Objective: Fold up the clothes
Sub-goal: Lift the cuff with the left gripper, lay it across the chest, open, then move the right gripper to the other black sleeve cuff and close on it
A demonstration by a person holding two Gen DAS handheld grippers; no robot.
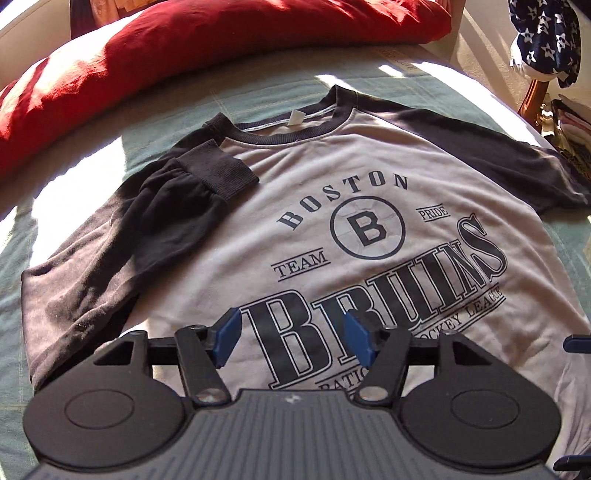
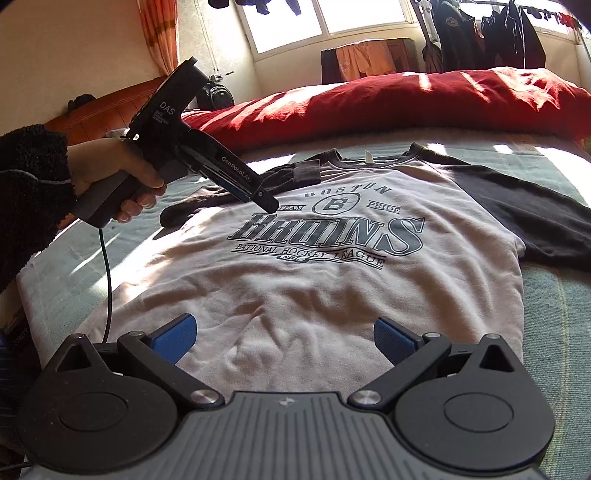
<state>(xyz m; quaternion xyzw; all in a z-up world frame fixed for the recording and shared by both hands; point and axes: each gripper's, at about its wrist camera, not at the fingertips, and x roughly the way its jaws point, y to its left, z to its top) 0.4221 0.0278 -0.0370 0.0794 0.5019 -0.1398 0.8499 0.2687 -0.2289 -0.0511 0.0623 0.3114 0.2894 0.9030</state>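
A grey sweatshirt (image 1: 332,166) with black sleeves and a "Boston Bruins" print lies flat, front up, on the bed. Its left sleeve (image 1: 155,229) is folded in, with the cuff (image 1: 218,166) resting on the chest. The other sleeve (image 1: 517,158) stretches out to the right. My left gripper (image 1: 291,338) hangs open just above the print, with nothing between its blue pads (image 1: 227,338). The right wrist view shows the left gripper (image 2: 267,205) held by a hand (image 2: 118,173), pointing down at the chest. My right gripper (image 2: 284,338) stands open over the sweatshirt's hem (image 2: 295,295), holding nothing.
A red pillow (image 1: 221,48) lies across the bed beyond the collar. The bedcover (image 1: 406,85) is pale green. A star-patterned cloth (image 1: 543,37) hangs at the far right. A cable (image 2: 109,280) drops from the left gripper's handle. Dark clothes hang on a rack (image 2: 491,33) by the window.
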